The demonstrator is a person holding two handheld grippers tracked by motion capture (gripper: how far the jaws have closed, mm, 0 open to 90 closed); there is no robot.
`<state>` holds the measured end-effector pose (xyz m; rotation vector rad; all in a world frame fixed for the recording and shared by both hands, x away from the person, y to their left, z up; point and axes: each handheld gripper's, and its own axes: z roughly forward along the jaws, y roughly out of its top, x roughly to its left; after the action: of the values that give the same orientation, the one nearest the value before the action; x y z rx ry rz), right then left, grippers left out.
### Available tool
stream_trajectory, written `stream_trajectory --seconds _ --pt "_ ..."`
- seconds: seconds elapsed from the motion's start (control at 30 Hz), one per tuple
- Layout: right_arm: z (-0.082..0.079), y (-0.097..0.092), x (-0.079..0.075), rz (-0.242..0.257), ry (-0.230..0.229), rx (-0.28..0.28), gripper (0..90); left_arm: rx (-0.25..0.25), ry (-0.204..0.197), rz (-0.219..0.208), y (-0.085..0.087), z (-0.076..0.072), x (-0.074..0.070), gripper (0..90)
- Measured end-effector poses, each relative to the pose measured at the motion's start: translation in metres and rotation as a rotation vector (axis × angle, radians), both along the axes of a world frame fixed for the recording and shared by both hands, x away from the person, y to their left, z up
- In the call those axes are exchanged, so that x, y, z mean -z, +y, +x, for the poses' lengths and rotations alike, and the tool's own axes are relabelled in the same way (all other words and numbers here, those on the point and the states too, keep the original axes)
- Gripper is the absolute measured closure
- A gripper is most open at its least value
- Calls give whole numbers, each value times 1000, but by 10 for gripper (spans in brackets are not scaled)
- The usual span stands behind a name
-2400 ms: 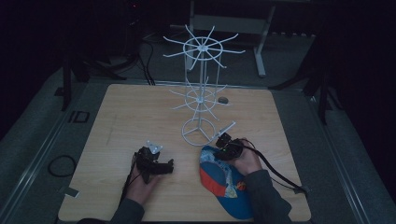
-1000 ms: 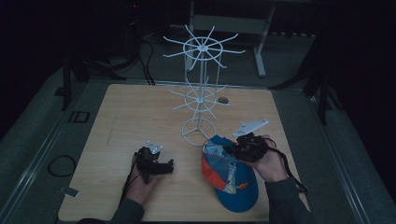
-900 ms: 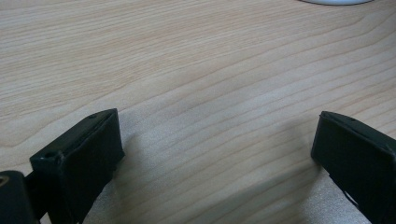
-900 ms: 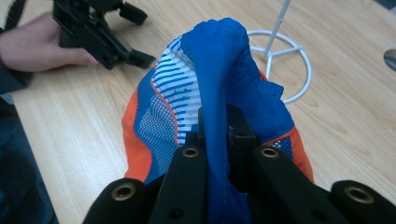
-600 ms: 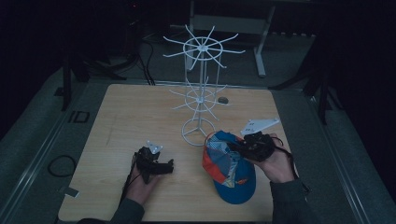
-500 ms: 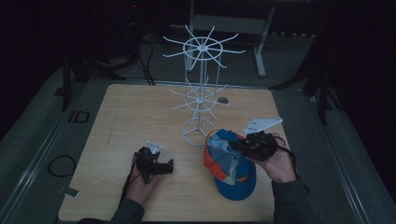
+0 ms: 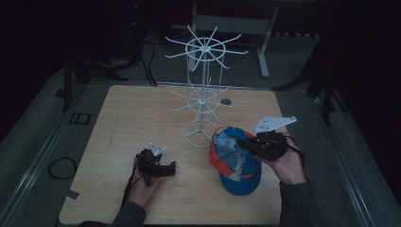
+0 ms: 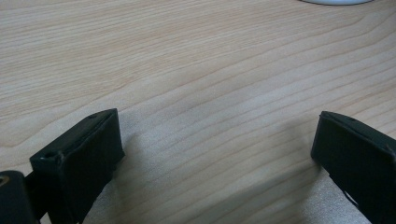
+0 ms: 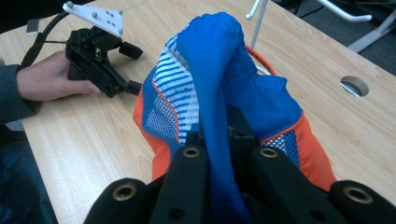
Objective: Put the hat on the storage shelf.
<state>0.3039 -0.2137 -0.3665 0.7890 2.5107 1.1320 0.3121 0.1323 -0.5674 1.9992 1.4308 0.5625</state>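
Note:
A blue and orange cap (image 7: 236,161) with a striped mesh panel is lifted at the right front of the table, beside the base of a white wire rack (image 7: 203,101). My right gripper (image 7: 250,144) is shut on the cap (image 9: 219,93), its blue fabric pinched between the jaws in the right gripper view. My left gripper (image 7: 163,169) rests low on the wood at the left front, held by a hand. Its jaws stand wide apart in the left gripper view over bare wood, nothing between them. That left gripper (image 9: 123,65) also shows in the right gripper view, beyond the cap.
The wooden table (image 7: 137,113) has a round hole (image 7: 226,101) near the back right. The rack's ring base (image 7: 199,132) stands mid-table with hooks fanning out above. Dark floor and stand legs surround the table.
My right gripper has carried the cap up and to the right, tilting it off the table toward the rack's base. The left gripper has stayed put.

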Motion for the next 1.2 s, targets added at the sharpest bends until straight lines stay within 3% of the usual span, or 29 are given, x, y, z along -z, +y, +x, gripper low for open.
stream_trajectory --seconds 0.27,1.2 --pt "-2 -7 -8 21 -14 7 876 0 0 0 0 0 0 24" --pt "1 -22 -31 26 -51 23 876 1 0 0 0 0 0 24"
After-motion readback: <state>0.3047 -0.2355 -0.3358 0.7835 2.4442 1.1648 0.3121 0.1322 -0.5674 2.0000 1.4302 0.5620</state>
